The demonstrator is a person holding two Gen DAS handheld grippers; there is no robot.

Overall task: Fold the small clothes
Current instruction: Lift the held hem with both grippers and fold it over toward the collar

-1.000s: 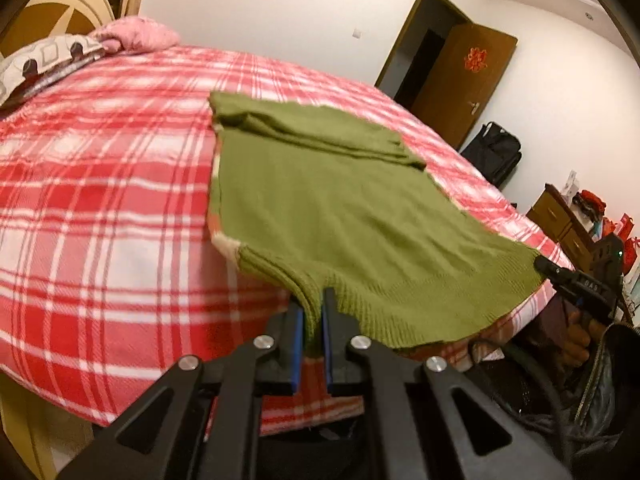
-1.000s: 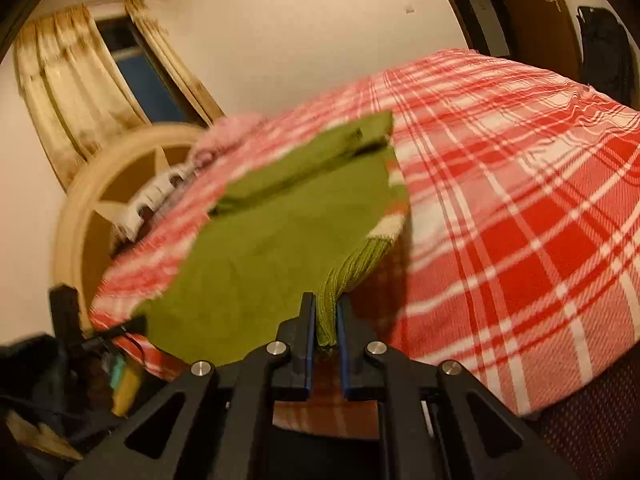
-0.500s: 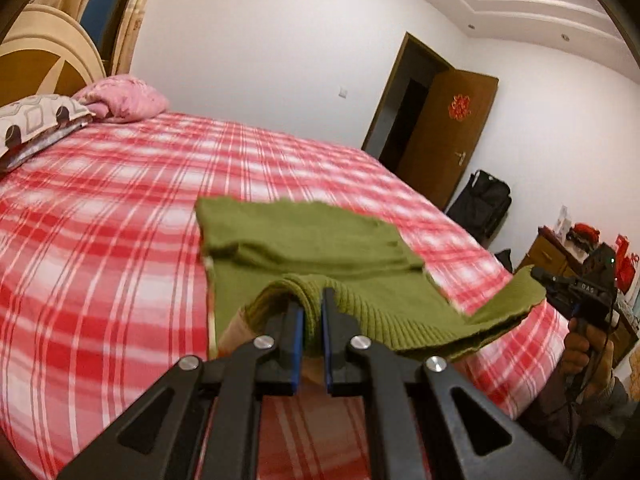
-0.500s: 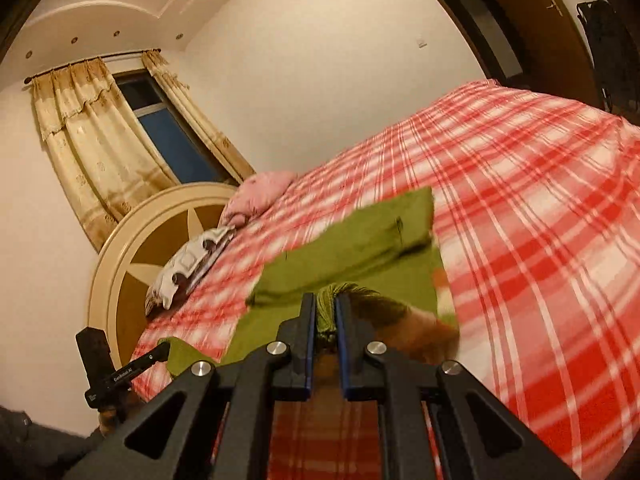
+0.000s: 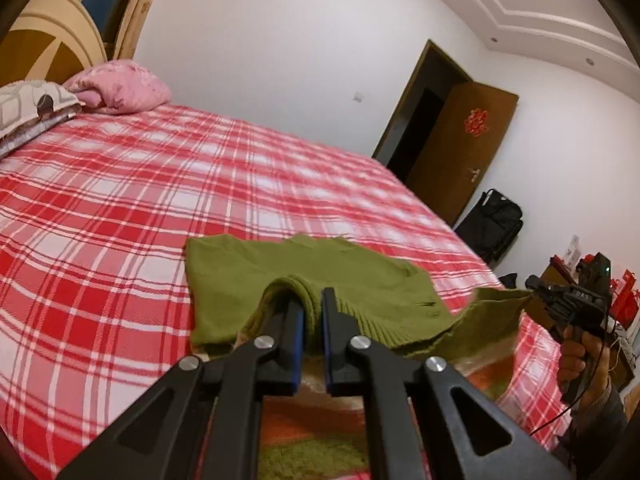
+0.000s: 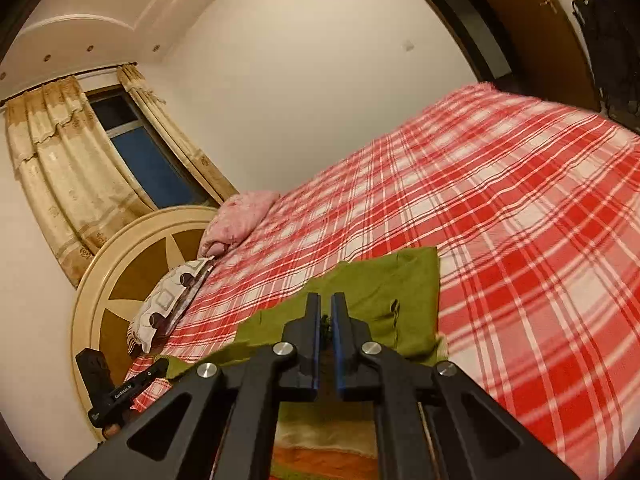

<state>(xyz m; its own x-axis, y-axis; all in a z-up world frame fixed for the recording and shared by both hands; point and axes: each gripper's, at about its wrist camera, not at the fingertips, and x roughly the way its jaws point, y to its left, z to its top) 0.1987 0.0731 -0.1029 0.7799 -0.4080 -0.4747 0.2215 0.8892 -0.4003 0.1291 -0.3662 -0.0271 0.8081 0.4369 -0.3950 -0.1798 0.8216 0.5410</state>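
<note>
A wide bed [image 5: 120,184] covered with a red-and-white plaid cotton sheet fills both views, its rounded cream and brown wooden headboard [image 6: 132,292] at the far left. Against the headboard a pink crumpled pillow [image 5: 120,86] and a grey-patterned white pillow [image 6: 168,304] are seen side by side. A brown wooden door [image 5: 460,148] stands open in the far wall, and a black bag [image 5: 494,222] is set on the floor just beside it. Cream patterned curtains [image 6: 64,160] hang around a dark window at the left in the right wrist view.

The olive-green knitted sweater [image 5: 256,280] is spread on the near part of the bed, its far half lying flat and its near ribbed hem lifted off the sheet and carried over that flat half. A striped orange and cream inner layer is exposed beneath the raised edge.

The left gripper [image 5: 311,312] is closed on the ribbed hem, a thick roll of knit being pinched between its blue-lined fingers [image 5: 296,320]. The right gripper [image 6: 326,320] is closed on the other hem corner, only a thin dark bunch of cloth being visible in the narrow slit between its fingers [image 6: 340,320]. The stretch of hem between the two grippers is held off the bed.
</note>
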